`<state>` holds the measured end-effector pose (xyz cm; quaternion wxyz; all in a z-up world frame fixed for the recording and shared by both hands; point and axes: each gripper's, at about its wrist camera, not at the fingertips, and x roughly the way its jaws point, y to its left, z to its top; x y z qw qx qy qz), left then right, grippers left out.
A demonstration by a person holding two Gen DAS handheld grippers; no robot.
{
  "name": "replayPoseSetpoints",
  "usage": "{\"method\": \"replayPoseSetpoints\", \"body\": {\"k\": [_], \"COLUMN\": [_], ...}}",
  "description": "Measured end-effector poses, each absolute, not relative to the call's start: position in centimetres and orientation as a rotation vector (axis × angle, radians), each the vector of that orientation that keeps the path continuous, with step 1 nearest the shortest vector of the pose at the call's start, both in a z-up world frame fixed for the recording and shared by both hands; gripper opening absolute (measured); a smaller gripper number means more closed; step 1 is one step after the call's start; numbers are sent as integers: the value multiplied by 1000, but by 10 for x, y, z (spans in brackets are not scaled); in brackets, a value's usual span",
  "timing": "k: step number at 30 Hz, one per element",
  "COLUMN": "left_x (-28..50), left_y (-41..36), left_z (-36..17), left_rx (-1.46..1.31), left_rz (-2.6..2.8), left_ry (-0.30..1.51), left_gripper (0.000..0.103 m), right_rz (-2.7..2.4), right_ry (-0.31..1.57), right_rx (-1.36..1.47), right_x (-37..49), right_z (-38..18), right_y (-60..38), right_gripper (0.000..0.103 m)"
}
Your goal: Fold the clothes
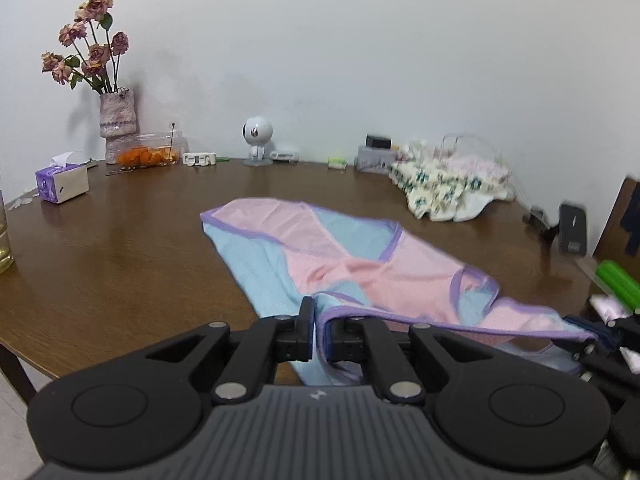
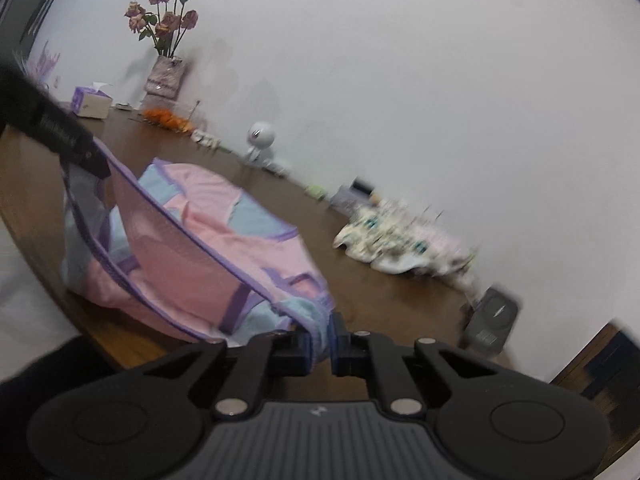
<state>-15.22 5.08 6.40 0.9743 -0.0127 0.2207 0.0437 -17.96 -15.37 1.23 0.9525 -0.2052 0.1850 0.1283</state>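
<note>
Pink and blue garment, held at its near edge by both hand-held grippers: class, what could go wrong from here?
1. Each hand-held gripper, left and right, pinches only the purple-trimmed edge of the pink and blue garment; a tug might slip it free.
2. The near part hangs past the table edge, so the garment could slide off.
3. A wide swing might disturb the floral clothes pile.

Both wrist cameras sit low at the table's [image 1: 100, 248] near edge, facing the far wall; the right view is tilted, both sharing the pink-and-blue garment [image 1: 340, 256].
</note>
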Motion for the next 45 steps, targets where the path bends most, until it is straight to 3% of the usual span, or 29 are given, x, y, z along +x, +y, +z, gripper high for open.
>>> {"method": "replayPoseSetpoints", "body": {"k": [2,7,10,13,18,21,23,26,29,33,36,43,45], "left_x": [-144,-125,-113,-70,17,69,94,48,1,-27,-33,-69,-97], "left_y": [55,66,72,91,127,149,161,152,143,120,105,68,59], "left_z": [66,70,72,127,245,315,362,410,425,387,313,71,43], "left_rx": [13,109,166,201,246,272,295,348,346,408,392,284,248], "left_rz": [83,69,61,76,112,133,147,175,158,140,89,-196,-275], "left_ry": [439,423,413,364,262,200,147,-18,-91,-36,115,708,798], "left_gripper": [5,5,7,7,5,5,6,9,17,19,19,17,18], "right_rz": [316,420,553,645,520,414,392,385,383,393,415,503,514], "right_ry": [453,476,595,608,399,194,66,-117,-231,-174,-59,449,558], "right_rx": [-338,-249,-168,-213,-384,-394,-358,-353,-367,-408,-430,-428,-397], "right_x": [-172,-161,-119,-55,91,146,146,109,67,43,36,9,-18], "right_z": [11,14,40,83,178,262,315,367,387,370,323,98,50], "right_y": [-160,-168,-158,-133,-76,-48,-43,-51,-65,-83,-97,-134,-143], "right_gripper": [1,2,2,1,1,1,1,1,1,2,2,2,2]}}
